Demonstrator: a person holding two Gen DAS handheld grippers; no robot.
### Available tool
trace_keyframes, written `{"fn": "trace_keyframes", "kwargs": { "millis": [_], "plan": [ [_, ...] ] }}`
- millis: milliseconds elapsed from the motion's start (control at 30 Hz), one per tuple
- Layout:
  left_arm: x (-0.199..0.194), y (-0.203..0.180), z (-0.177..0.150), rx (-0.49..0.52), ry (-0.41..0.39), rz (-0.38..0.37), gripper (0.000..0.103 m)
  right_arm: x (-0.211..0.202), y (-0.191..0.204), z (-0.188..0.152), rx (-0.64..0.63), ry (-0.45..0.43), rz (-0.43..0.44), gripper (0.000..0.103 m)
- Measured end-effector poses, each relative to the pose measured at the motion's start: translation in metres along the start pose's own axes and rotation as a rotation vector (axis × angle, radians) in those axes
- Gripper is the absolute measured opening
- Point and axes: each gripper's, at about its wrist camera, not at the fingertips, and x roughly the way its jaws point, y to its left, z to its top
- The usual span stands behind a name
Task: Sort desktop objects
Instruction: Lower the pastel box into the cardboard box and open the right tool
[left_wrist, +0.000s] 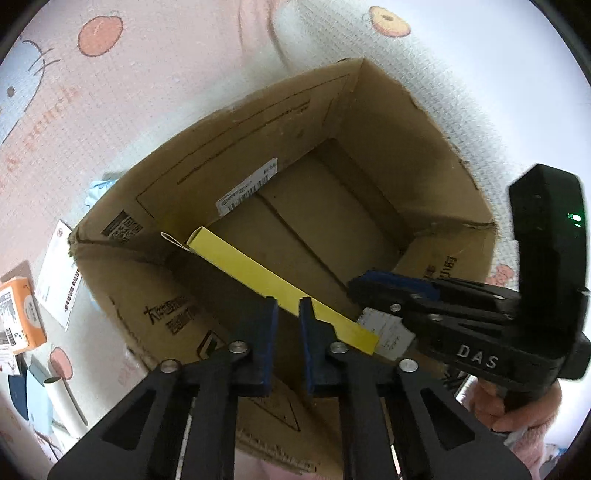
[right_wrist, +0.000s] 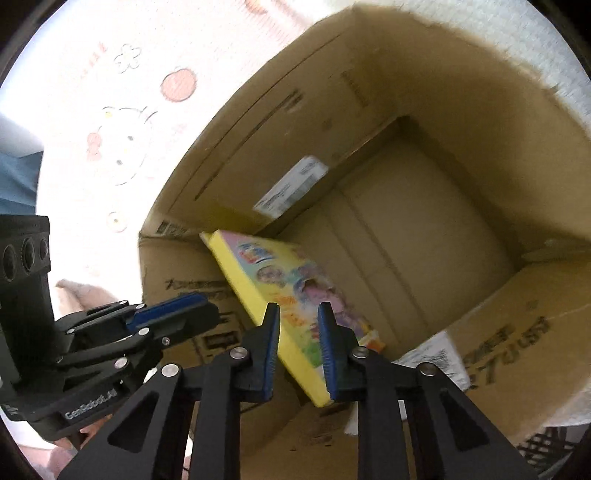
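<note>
Cardboard box (left_wrist: 369, 122) beneath yellow book (left_wrist: 255, 273)

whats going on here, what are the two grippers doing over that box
A person is holding a flat yellow box over an open cardboard box with both handheld grippers. The left gripper pinches one thin edge, and the right gripper is closed on its end. The cardboard box looks empty apart from a label on its inner wall.

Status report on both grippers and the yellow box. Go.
Left gripper shut on yellow box. Right gripper beside it, grip unclear. Box over open carton. Nothing blocking.
</note>
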Motion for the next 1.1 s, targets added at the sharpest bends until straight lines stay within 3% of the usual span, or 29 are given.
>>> {"fn": "trace_keyframes", "kwargs": {
  "millis": [100, 200, 333, 400, 500, 600, 733, 833, 900, 967, 1100],
  "plan": [
    [0.010, -0.004, 0.004, 0.007, 0.025, 0.002, 0.009, 0.004, -0.001, 0.000, -0.016, 0.019, -0.095, 0.011],
    [0.024, -0.003, 0.007, -0.005, 0.069, -0.001, 0.009, 0.018, 0.006, -0.006, -0.049, 0.066, -0.127, 0.011],
    [0.026, -0.003, 0.003, 0.021, 0.099, 0.050, 0.009, 0.021, 0.016, -0.013, -0.073, 0.110, -0.106, 0.010],
    [0.025, -0.002, 0.000, 0.029, 0.138, 0.108, 0.009, 0.030, 0.019, -0.015, -0.064, 0.176, -0.029, 0.010],
    [0.020, 0.001, -0.003, 0.033, 0.161, 0.118, 0.009, 0.047, 0.027, -0.021, -0.077, 0.246, 0.004, 0.010],
    [0.009, 0.004, -0.005, 0.037, 0.136, 0.128, 0.009, 0.070, 0.035, -0.028, -0.084, 0.300, 0.006, 0.010],
    [0.002, 0.010, -0.006, 0.017, 0.125, 0.118, 0.009, 0.074, 0.038, -0.025, -0.087, 0.276, -0.046, 0.010],
    [0.006, 0.018, -0.007, -0.014, 0.133, 0.101, 0.009, 0.075, 0.029, -0.022, -0.023, 0.293, -0.013, 0.010],
    [0.005, 0.023, -0.007, -0.037, 0.129, 0.078, 0.009, 0.068, 0.026, -0.024, 0.027, 0.309, 0.112, 0.011],
    [0.000, 0.023, -0.008, -0.034, 0.108, 0.086, 0.009, 0.064, 0.027, -0.028, 0.050, 0.312, 0.175, 0.011],
    [0.000, 0.025, -0.002, -0.016, 0.118, 0.099, 0.009, 0.070, 0.031, -0.032, 0.031, 0.303, 0.116, 0.010]
  ]
}}
